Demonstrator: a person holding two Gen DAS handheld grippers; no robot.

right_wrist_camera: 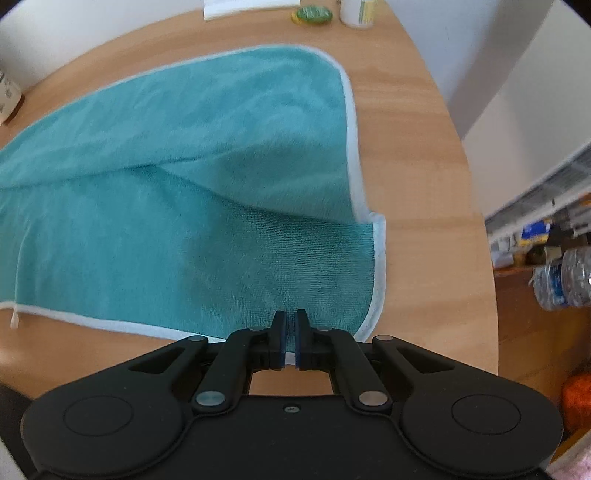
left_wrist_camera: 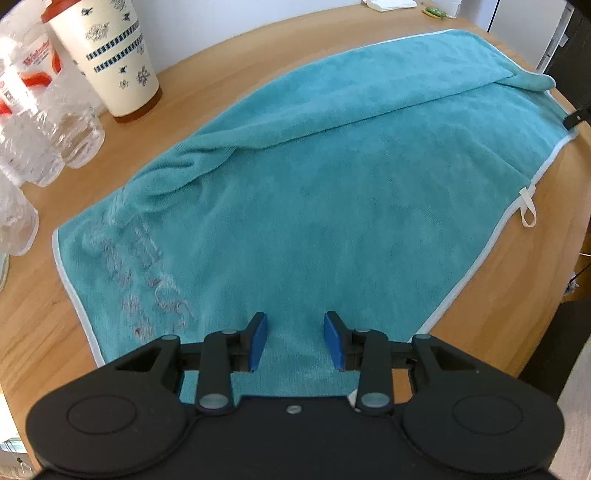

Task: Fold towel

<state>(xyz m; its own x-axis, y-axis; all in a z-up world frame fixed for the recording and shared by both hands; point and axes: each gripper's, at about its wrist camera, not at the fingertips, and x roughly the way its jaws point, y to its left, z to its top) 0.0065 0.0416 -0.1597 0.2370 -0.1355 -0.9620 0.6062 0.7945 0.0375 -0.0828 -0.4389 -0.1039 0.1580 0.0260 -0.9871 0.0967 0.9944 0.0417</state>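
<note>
Our fingers [left_wrist_camera: 260, 332] on the left gripper [left_wrist_camera: 294, 341] stand spread with a clear gap between the blue pads, nothing held, hovering over the near edge of the teal towel [left_wrist_camera: 314, 192] at the bottom centre of the left wrist view. On the right gripper [right_wrist_camera: 290, 341] we see the fingers [right_wrist_camera: 279, 339] drawn almost together with only a thin slit between them, at the towel's [right_wrist_camera: 184, 221] near corner low in the right wrist frame; whether cloth is pinched there we cannot tell.

The towel lies spread across a round wooden tabletop [left_wrist_camera: 44, 325], with its far portion folded over and a ridge running across the middle. Its white piping shows along the edges, and a small white hanging loop [left_wrist_camera: 527, 210] lies at the right edge of the left wrist view.

In the upper left of that view a patterned cream cup [left_wrist_camera: 110, 55] with a red lid stands beside clear plastic bottles [left_wrist_camera: 48, 122]. At the top of the right wrist frame sits a green round object [right_wrist_camera: 314, 14] near a white container [right_wrist_camera: 356, 13]. White walls rise behind, and at the right edge shelving holds bottles [right_wrist_camera: 563, 284].
</note>
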